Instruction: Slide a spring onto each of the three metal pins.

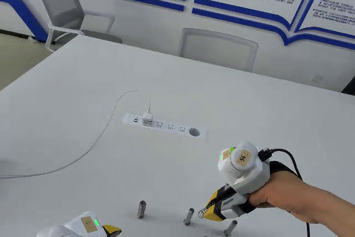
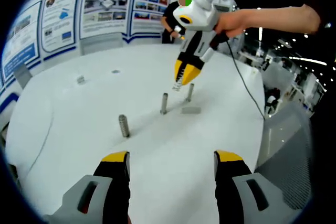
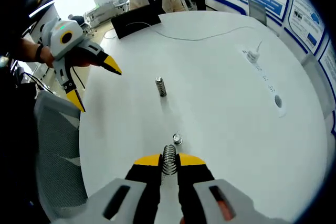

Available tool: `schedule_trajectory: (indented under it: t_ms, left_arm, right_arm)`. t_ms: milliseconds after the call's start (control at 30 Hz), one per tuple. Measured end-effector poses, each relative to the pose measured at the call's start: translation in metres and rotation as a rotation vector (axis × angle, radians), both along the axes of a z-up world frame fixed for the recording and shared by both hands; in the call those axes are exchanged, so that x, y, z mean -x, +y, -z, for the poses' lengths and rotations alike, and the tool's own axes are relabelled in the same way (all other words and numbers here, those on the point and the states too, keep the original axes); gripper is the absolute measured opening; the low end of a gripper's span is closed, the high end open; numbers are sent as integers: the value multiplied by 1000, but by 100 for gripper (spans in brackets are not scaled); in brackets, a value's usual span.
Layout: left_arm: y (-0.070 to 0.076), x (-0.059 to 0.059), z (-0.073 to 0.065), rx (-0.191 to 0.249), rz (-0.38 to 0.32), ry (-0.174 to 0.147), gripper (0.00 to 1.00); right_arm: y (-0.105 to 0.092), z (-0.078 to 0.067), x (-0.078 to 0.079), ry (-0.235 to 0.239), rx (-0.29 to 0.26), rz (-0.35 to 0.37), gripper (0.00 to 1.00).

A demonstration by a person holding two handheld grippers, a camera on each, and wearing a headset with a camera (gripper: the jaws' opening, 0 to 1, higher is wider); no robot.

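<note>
Three short metal pins stand near the table's front edge. The left pin (image 1: 142, 209) wears a spring. The middle pin (image 1: 189, 216) and the right pin (image 1: 231, 227) are bare. My right gripper (image 1: 209, 210) is shut on a spring (image 1: 203, 211), held tilted just right of and above the middle pin. In the right gripper view the spring (image 3: 168, 159) sits between the yellow tips, with the middle pin (image 3: 177, 139) just beyond it. My left gripper (image 2: 172, 161) is open and holds nothing, a little short of the sprung pin (image 2: 124, 126).
A white power strip (image 1: 163, 126) with a plugged charger lies mid-table, and a thin cable (image 1: 83, 154) runs off to the left. A small flat grey piece (image 2: 191, 110) lies by the pins. Two chairs (image 1: 219, 48) stand at the far edge.
</note>
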State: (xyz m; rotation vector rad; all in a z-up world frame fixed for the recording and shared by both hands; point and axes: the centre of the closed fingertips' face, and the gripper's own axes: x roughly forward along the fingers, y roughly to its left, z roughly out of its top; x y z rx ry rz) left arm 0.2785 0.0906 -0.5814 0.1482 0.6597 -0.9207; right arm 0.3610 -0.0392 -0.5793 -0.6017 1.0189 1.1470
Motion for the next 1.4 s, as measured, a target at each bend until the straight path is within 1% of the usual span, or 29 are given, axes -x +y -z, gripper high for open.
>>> schedule_trajectory:
  t_ms: [167,400,633,867,1167,1400]
  left_arm:
    - [3,0,1,4,-12,8,67]
    - [4,2,5,12,-20,23,66]
    - [7,4,6,17,-30,32,66]
    - [10,2,7,21,-39,35,66]
    - [10,4,7,21,-38,39,66]
    - [11,3,6,22,-43,36,67]
  right_arm:
    - [3,4,-3,-4,15,-12,12]
    - [7,7,-8,-4,20,-22,12]
    - [11,12,-10,6,28,-33,12]
    - [15,14,-13,8,29,-37,13]
    - [20,16,-14,7,35,-44,13]
    - [23,20,-13,4,49,-65,13]
